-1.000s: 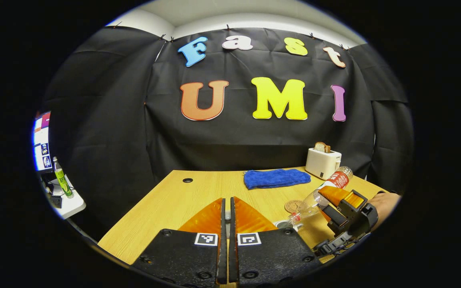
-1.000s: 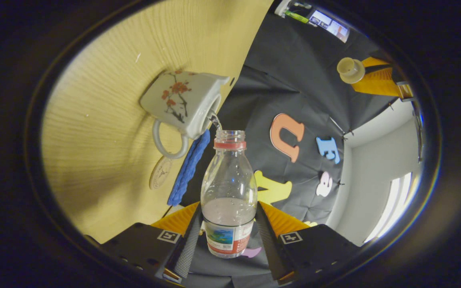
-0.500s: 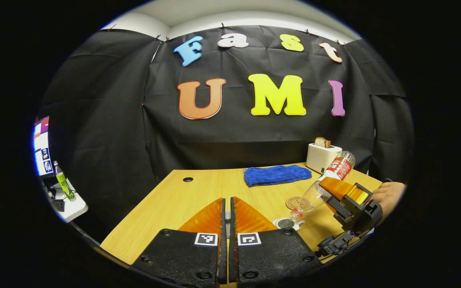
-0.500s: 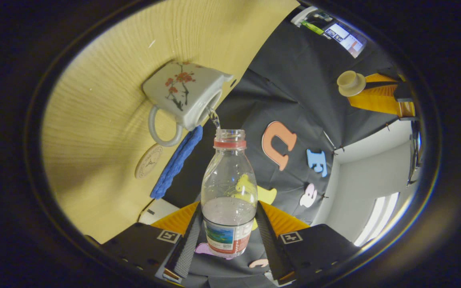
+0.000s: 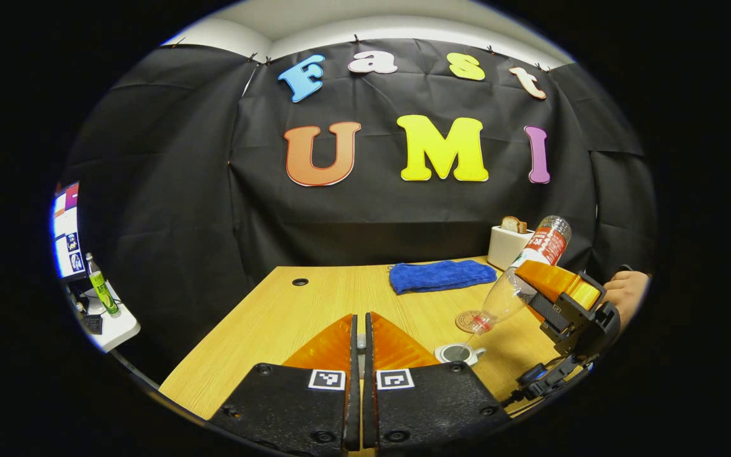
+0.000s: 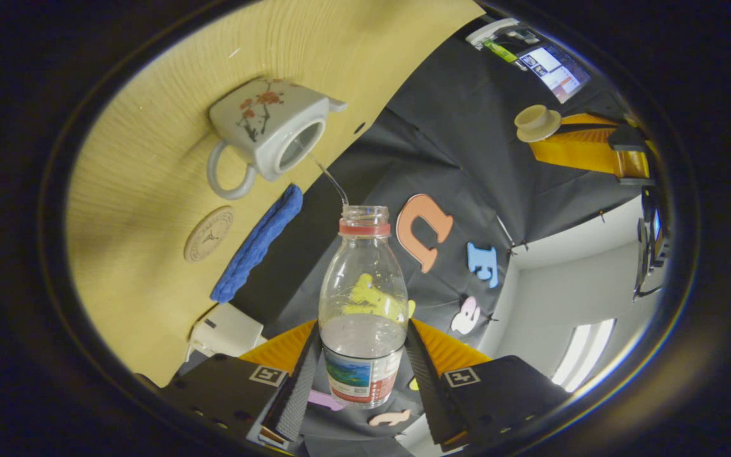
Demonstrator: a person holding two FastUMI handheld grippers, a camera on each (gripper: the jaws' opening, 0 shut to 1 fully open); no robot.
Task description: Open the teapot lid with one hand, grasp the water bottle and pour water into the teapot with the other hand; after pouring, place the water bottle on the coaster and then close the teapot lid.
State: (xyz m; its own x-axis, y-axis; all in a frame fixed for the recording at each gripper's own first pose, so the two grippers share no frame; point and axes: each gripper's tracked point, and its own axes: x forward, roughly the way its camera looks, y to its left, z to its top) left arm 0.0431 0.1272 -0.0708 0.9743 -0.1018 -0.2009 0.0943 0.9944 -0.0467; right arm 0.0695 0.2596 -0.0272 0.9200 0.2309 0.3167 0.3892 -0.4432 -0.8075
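Observation:
My right gripper (image 6: 362, 336) is shut on the clear water bottle (image 6: 362, 298), which is tipped mouth-down above the white flowered teapot (image 6: 264, 133). A thin stream of water runs from the bottle's mouth into the teapot's open top. In the left gripper view the bottle (image 5: 518, 279) slants steeply over the teapot's opening (image 5: 457, 353), held by the right gripper (image 5: 556, 298). My left gripper (image 5: 359, 330) is shut, and the right gripper view shows it holding the teapot lid (image 6: 533, 122) up off to the side. The round coaster (image 6: 209, 233) lies beside the teapot.
A blue cloth (image 5: 440, 277) lies at the table's far side, with a white toaster (image 5: 510, 244) holding bread to its right. A hand (image 5: 629, 292) holds the right gripper. Left of the table stands a small side table with a green bottle (image 5: 102, 292).
The right gripper has lifted the bottle higher above the teapot and tipped it steeper. The water stream has thinned. The left gripper with the lid has barely moved.

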